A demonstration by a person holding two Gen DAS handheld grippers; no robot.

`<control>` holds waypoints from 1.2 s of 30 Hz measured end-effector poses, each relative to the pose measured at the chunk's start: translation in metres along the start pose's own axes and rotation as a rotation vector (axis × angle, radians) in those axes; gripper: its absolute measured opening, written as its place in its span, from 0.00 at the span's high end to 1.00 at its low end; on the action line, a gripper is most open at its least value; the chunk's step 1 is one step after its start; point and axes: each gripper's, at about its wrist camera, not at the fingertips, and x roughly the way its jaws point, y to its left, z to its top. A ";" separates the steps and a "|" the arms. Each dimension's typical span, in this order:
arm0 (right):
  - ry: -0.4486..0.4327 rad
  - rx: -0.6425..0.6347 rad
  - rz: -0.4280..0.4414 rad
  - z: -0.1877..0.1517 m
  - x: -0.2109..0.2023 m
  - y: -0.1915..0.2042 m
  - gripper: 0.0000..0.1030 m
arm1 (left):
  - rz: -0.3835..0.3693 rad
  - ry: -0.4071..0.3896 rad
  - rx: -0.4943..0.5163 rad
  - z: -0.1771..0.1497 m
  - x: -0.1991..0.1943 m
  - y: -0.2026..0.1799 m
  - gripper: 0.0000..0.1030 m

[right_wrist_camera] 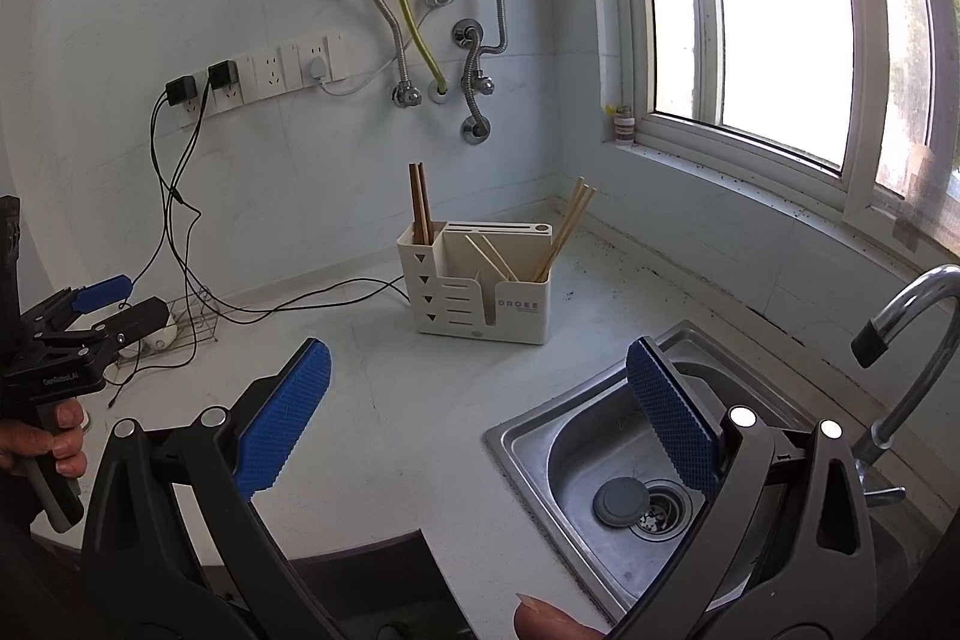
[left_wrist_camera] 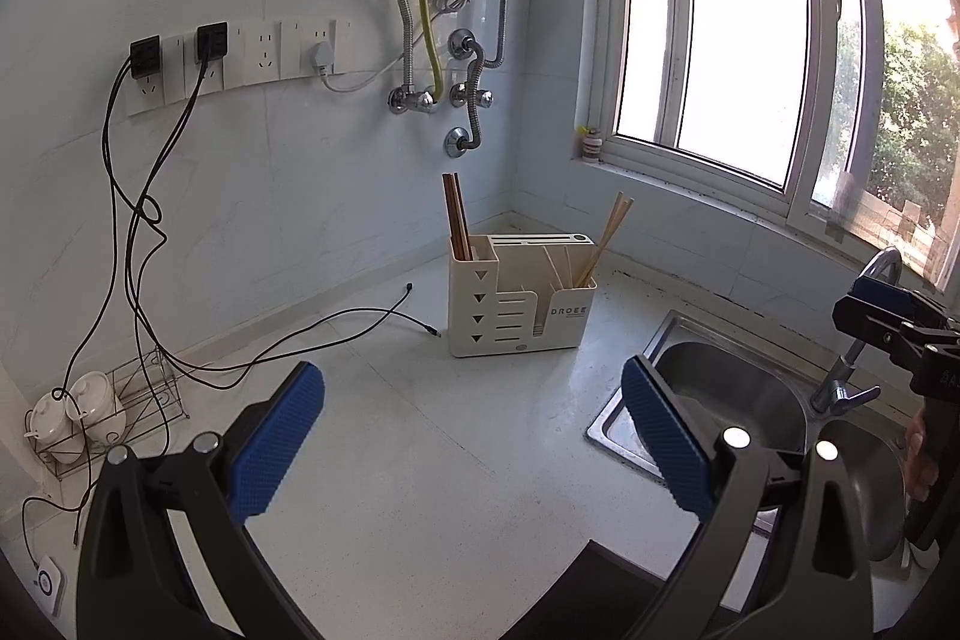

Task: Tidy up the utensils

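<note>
Two dark brown chopsticks [left_wrist_camera: 457,220] stand upright in the tall left slot of the cream utensil holder [left_wrist_camera: 519,295] in your left wrist view, and three pale chopsticks [left_wrist_camera: 609,238] lean out of its right compartment; more pale sticks lie lower inside, too faint to count. The holder stands on the white tabletop [left_wrist_camera: 420,460] near the corner, well ahead of your left gripper [left_wrist_camera: 474,436], whose jaws are spread wide and hold nothing. One steel sink [left_wrist_camera: 738,394] lies to the right, with your right gripper [left_wrist_camera: 888,316] above it at the frame edge. Two black plugs [left_wrist_camera: 180,49] sit in the wall sockets, their cables trailing across the tabletop. Two white lidded cups [left_wrist_camera: 78,406] rest in a wire rack [left_wrist_camera: 144,388] at the left.

From your right wrist view, the same holder [right_wrist_camera: 480,286] shows two dark chopsticks [right_wrist_camera: 420,205] in the left slot, three pale ones [right_wrist_camera: 567,229] leaning right, and two more pale sticks [right_wrist_camera: 492,259] slanting inside the middle section. Your right gripper [right_wrist_camera: 480,424] has its jaws spread, empty, one finger over the tabletop [right_wrist_camera: 390,430] and the other over the sink [right_wrist_camera: 576,454]. One grey stopper [right_wrist_camera: 621,502] lies beside the drain. One tap [right_wrist_camera: 912,340] curves over the basin. Your left gripper [right_wrist_camera: 120,304] hangs at the far left, held by a hand [right_wrist_camera: 45,445]; from here you cannot tell how its jaws stand.
</note>
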 end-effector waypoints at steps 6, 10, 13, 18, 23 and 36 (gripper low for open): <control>0.004 0.001 0.014 -0.001 -0.001 -0.001 0.08 | 0.007 0.001 0.009 0.002 0.001 0.001 0.05; 0.007 0.016 0.019 -0.002 0.001 -0.004 0.08 | 0.010 -0.002 0.014 0.003 0.001 -0.001 0.05; 0.019 0.028 0.035 -0.002 0.004 -0.007 0.08 | 0.010 -0.004 0.018 0.004 0.001 -0.003 0.05; 0.021 0.049 0.043 -0.002 0.005 -0.012 0.08 | 0.004 -0.003 0.018 0.005 0.001 -0.003 0.05; 0.021 0.044 0.043 -0.003 0.006 -0.013 0.08 | 0.009 -0.010 0.030 0.007 0.001 -0.007 0.05; 0.036 0.052 0.046 -0.005 0.010 -0.018 0.08 | -0.003 -0.033 0.051 0.013 -0.001 -0.016 0.05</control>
